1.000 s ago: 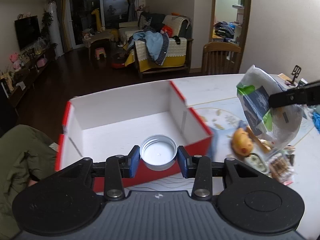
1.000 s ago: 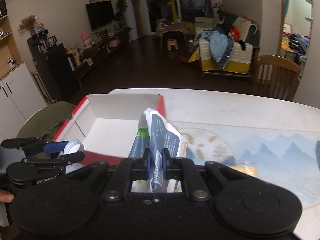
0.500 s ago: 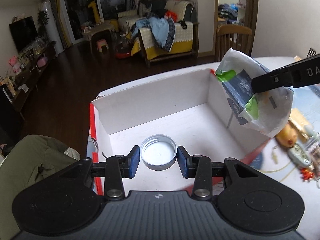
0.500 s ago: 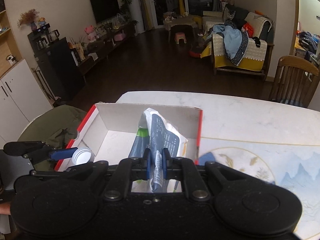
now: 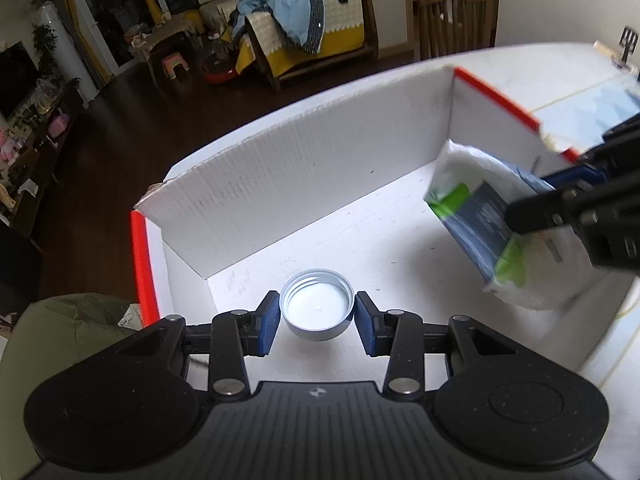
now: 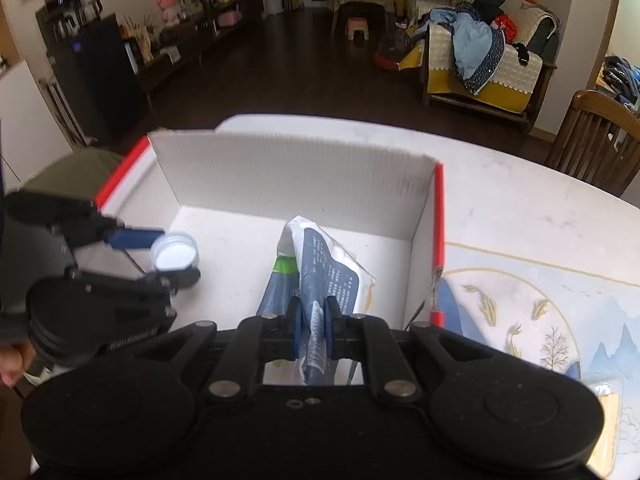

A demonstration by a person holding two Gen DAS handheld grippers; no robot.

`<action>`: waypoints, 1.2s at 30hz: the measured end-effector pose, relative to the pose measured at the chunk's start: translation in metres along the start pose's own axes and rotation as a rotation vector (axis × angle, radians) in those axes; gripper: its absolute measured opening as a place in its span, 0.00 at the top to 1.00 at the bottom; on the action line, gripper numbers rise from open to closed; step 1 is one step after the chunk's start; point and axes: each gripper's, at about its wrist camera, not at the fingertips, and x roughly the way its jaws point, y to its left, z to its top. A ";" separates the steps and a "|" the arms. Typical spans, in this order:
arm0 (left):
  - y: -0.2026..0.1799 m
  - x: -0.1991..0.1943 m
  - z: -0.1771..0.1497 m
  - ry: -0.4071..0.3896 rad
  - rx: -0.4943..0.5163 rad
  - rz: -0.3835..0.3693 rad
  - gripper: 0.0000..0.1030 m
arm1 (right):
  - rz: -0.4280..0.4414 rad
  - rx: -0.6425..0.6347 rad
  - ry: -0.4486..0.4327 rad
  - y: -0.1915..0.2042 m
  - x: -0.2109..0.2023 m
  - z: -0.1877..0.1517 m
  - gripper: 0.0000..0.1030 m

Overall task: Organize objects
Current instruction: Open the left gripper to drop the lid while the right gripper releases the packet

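My left gripper is shut on a white screw lid, open side up, held low inside the white cardboard box with red outer sides. My right gripper is shut on a white, blue and green packet, held inside the box near its right wall. In the left wrist view the packet and the right gripper are at the right. In the right wrist view the left gripper and the lid are at the left, over the box.
The box stands on a white marble table with a patterned placemat to its right. A wooden chair stands beyond the table. A green garment lies beside the box's left side.
Both grippers have moved forward and down into the box. The lid and the packet now sit lower, inside the box walls, each still gripped.
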 end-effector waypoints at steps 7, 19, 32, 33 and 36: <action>-0.001 0.022 0.008 0.113 0.029 -0.042 0.62 | -0.007 -0.023 0.071 0.009 0.025 -0.008 0.89; -0.015 0.040 0.015 0.284 0.119 -0.076 0.62 | -0.001 -0.020 0.117 0.012 0.035 -0.014 0.79; -0.012 0.031 0.012 0.248 0.117 -0.071 0.38 | 0.026 -0.034 0.084 0.011 0.013 -0.013 0.61; -0.011 0.028 0.012 0.234 0.108 -0.070 0.38 | 0.029 -0.036 0.078 0.011 0.009 -0.014 0.61; -0.003 0.019 0.014 0.193 0.077 -0.067 0.38 | 0.039 -0.046 0.055 0.010 -0.006 -0.016 0.59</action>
